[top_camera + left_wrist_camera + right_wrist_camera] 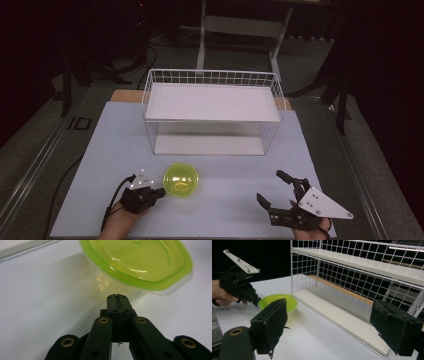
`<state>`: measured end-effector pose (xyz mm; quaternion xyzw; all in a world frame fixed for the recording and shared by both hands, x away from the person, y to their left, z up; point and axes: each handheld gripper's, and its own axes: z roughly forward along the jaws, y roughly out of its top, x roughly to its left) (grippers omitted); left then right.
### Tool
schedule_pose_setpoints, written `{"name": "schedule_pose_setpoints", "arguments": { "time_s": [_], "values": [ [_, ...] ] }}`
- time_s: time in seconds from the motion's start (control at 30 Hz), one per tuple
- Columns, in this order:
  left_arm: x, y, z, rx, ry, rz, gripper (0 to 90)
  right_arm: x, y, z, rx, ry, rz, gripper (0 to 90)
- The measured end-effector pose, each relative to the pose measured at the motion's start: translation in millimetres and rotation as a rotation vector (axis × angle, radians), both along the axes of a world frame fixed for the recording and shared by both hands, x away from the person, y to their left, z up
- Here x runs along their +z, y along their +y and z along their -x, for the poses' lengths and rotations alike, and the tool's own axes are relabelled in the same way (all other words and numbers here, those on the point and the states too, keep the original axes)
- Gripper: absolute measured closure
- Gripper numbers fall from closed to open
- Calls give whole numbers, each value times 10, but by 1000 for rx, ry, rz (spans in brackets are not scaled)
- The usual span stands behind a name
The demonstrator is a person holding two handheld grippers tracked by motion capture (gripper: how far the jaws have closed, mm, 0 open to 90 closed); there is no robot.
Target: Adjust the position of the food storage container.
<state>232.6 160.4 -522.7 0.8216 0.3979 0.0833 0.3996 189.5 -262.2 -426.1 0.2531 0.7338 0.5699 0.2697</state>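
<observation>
Near the counter's front edge, the left claw (159,191), tips pressed together, sits just beside the green bowl (181,179) to its right, while the right claw (274,190) waits spread apart, farther off.

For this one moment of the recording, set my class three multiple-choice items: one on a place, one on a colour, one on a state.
1. Where does the lidded container stand?
A. on the rack's top shelf
B. on the table in front of the rack
C. on the floor

2. What colour is its lid?
A. yellow-green
B. red
C. blue

3. How does the right claw stand?
A. shut on the container
B. shut on nothing
C. open

Key: 1 B, it sits on the white table near the left claw; 2 A, the lid shows yellow-green; 3 C, its jaws stand wide apart.
</observation>
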Motion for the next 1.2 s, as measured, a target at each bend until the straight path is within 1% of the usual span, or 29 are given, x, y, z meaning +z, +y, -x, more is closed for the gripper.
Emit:
{"name": "schedule_pose_setpoints", "arguments": {
  "time_s": [0.1,0.2,0.27,0.33,0.4,0.43,0.47,0.5,0.57,0.63,0.67,0.8,0.9,0.93,1.0,1.07,1.2],
  "values": [
    [0,-121,0,-27,6,-3,900,-2,1,6,-1,-4,7,143],
    [-6,-179,5,-40,7,-11,900,-3,-6,6,-1,-5,6,143],
    [-14,-165,-9,-29,6,-22,900,-5,-16,1,-2,-4,7,143],
    [-17,-121,-43,-2,3,-28,900,-4,-21,0,-2,-5,3,144],
    [-11,-81,-91,25,6,-18,900,-2,-22,1,-2,-5,3,144],
    [-7,-72,-113,33,-1,-22,900,-1,-21,2,-2,-5,2,144],
    [-4,-70,-136,38,2,-25,900,0,-21,3,-1,-6,5,144],
    [-6,-81,-154,39,5,-18,900,-1,-18,6,0,-6,5,144],
    [-16,-135,-170,30,7,-34,900,-2,-18,5,1,-6,7,143],
    [-31,-193,-177,18,13,-30,900,-2,-20,2,0,-4,5,144],
    [-32,-227,-178,10,15,-37,900,-1,-23,3,-1,-4,4,144],
    [-28,-368,-181,-23,14,-26,900,-1,-29,8,-3,-5,2,144],
    [-29,-466,-208,-51,27,-7,900,-4,-26,8,0,-3,4,144],
    [-30,-493,-215,-50,30,-8,900,-6,-24,8,3,-2,7,143],
    [-35,-524,-227,-58,34,-29,900,-11,-16,5,6,-1,15,144],
    [-39,-501,-250,-41,35,-46,900,-17,-13,-3,10,3,14,144],
    [-10,-401,-395,11,16,-48,900,-20,-8,-7,12,5,13,143]
  ]
}}
